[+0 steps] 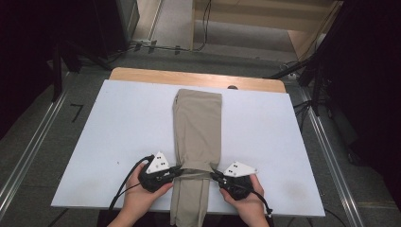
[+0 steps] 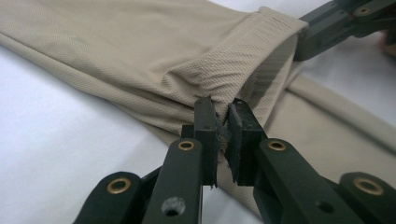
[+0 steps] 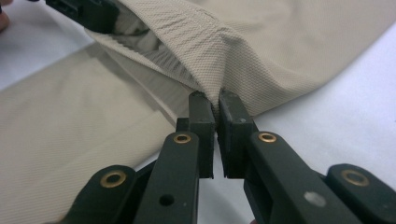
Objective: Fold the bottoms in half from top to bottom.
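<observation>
Left tool: pinching the trousers' folded hem corner.
Right tool: clamping the opposite corner.
Trousers: stretching between both tools, long axis running away across the table.

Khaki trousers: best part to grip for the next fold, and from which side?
Grip the ribbed hem band of the trousers at its two corners, coming in level from the outer sides. The left tool and right tool already pinch it that way: the band is the thickest edge, lifted off the white table, so the pads bite cloth only.
</observation>
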`<action>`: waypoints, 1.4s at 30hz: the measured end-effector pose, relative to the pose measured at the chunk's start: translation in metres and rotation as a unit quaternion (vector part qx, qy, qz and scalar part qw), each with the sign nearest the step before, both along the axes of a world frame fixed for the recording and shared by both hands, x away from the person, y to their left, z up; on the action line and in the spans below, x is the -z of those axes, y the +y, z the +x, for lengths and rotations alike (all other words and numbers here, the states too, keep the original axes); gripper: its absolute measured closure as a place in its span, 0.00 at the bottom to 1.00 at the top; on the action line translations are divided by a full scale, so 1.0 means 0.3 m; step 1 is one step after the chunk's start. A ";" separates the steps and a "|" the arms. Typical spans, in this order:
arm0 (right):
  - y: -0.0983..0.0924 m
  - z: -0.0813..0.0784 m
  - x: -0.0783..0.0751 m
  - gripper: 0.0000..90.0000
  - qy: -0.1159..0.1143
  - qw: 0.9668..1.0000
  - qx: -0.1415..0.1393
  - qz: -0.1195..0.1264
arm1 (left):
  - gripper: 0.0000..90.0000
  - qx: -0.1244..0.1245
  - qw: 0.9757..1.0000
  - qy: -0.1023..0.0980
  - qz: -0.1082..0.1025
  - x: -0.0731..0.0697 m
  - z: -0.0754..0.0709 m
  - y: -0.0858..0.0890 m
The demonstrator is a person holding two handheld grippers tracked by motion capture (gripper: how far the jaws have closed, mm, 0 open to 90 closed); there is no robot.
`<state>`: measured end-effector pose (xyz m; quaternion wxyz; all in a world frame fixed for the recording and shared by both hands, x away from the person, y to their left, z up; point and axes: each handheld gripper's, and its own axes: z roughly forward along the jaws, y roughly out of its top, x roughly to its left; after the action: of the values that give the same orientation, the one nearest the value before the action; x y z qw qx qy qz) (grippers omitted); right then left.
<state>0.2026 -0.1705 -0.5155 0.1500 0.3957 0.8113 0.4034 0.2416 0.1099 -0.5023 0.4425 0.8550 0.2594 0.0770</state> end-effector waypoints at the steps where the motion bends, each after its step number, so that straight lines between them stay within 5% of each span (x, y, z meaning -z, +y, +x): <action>1: 0.000 -0.009 -0.008 0.93 -0.001 1.000 -0.001 0.007 | 0.94 0.001 1.000 0.001 -0.004 -0.004 -0.012 0.005; 12: 0.004 -0.152 -0.072 0.93 -0.014 0.999 -0.019 0.023 | 0.93 0.028 0.999 -0.001 -0.021 -0.062 -0.134 0.036; 24: 0.026 -0.321 -0.078 0.90 -0.010 0.999 -0.036 0.024 | 0.90 0.055 0.998 0.017 -0.028 -0.082 -0.270 0.074; 26: 0.015 -0.340 -0.083 0.73 -0.010 0.998 -0.032 0.046 | 0.79 0.063 0.997 0.015 -0.052 -0.096 -0.286 0.087; 29: -0.010 -0.354 -0.104 0.34 0.003 0.996 -0.033 0.077 | 0.26 0.063 0.996 0.009 -0.059 -0.124 -0.295 0.089; 30: -0.016 -0.356 -0.108 0.25 0.007 0.997 -0.027 0.073 | 0.16 0.068 0.996 0.009 -0.061 -0.128 -0.288 0.092; 32: -0.031 -0.353 -0.111 0.15 0.006 0.998 -0.020 0.062 | 0.13 0.068 0.995 0.014 -0.074 -0.124 -0.267 0.096; 37: -0.052 -0.315 -0.136 0.12 0.002 0.996 -0.021 0.084 | 0.00 0.085 0.991 0.029 -0.103 -0.135 -0.193 0.106; 42: -0.052 -0.233 -0.174 0.08 -0.002 0.996 -0.023 0.089 | 0.00 0.067 0.992 0.022 -0.100 -0.155 -0.100 0.113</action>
<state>0.1327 -0.1862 -0.4632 0.1070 0.3878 0.7808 0.4781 0.2116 0.1438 -0.4559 0.5243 0.8232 0.2178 0.0021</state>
